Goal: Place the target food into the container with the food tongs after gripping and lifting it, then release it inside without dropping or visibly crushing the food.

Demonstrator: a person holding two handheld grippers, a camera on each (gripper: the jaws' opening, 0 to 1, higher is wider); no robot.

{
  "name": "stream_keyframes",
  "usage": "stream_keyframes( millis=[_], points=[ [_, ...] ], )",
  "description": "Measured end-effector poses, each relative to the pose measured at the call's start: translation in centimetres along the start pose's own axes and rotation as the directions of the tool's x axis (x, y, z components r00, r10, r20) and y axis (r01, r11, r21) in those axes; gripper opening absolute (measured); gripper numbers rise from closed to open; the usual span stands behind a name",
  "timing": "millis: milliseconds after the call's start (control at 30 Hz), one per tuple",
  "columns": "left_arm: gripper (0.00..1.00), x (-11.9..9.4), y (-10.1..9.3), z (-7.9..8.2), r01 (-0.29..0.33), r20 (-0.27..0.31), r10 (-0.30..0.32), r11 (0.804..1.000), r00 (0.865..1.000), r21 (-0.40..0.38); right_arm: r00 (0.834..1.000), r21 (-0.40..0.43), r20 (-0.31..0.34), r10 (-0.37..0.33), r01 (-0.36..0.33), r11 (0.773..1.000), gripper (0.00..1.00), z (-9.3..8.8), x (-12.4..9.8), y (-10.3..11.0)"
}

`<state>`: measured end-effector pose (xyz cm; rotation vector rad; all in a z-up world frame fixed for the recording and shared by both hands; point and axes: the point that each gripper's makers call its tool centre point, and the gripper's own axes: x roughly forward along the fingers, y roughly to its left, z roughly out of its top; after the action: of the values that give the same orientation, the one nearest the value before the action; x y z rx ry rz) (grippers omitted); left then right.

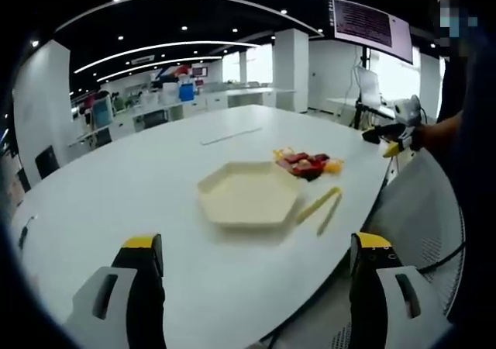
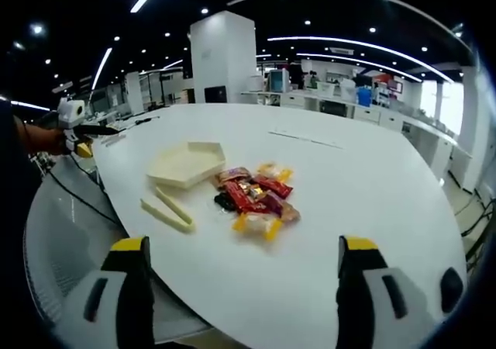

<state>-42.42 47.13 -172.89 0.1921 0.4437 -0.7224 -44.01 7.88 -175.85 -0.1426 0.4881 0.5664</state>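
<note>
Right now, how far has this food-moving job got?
Nothing looks done yet: the hexagonal tray holds no food, and the wrapped snacks lie in a pile on the white table beside it. Nothing is in hand either: the tongs lie untouched near the table edge, and the left tool and right tool are both open. Picking up the tongs, gripping a snack and placing it are all left.

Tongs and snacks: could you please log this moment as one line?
left gripper open | right gripper open | tongs on table, untouched | snacks beside tray | tray unfilled
</note>
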Motion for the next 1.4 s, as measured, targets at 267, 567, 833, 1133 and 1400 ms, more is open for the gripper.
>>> stream_keyframes(
  millis=[267,567,833,1133,1400],
  points=[
    [0.96,0.9,-0.8,1.2,0.038,-0.004,-0.038,0.999,0.999,0.039,1.000,0.009,0.010,0.003,-0.003,1.000,0.99,0.3,0.1,0.0],
    [0.95,2.0,-2.1,2.0,0.084,-0.011,-0.083,0.993,0.996,0.081,1.000,0.015,0.012,0.011,-0.011,1.000,0.99,0.3,0.5,0.1],
    [0.94,2.4,-2.4,2.3,0.101,-0.017,-0.100,0.990,0.995,0.098,1.000,0.011,0.022,0.007,-0.008,1.000,0.99,0.5,0.2,0.0],
    [0.92,2.8,-3.1,2.5,0.123,-0.025,-0.121,0.988,0.992,0.098,1.000,0.019,0.026,0.006,-0.006,1.000,0.99,0.3,0.0,0.2],
    [0.89,3.7,-4.5,2.7,0.175,-0.054,-0.169,0.974,0.984,0.146,1.000,0.021,0.027,0.012,-0.012,1.000,0.99,0.3,0.0,0.6]
  ],
)
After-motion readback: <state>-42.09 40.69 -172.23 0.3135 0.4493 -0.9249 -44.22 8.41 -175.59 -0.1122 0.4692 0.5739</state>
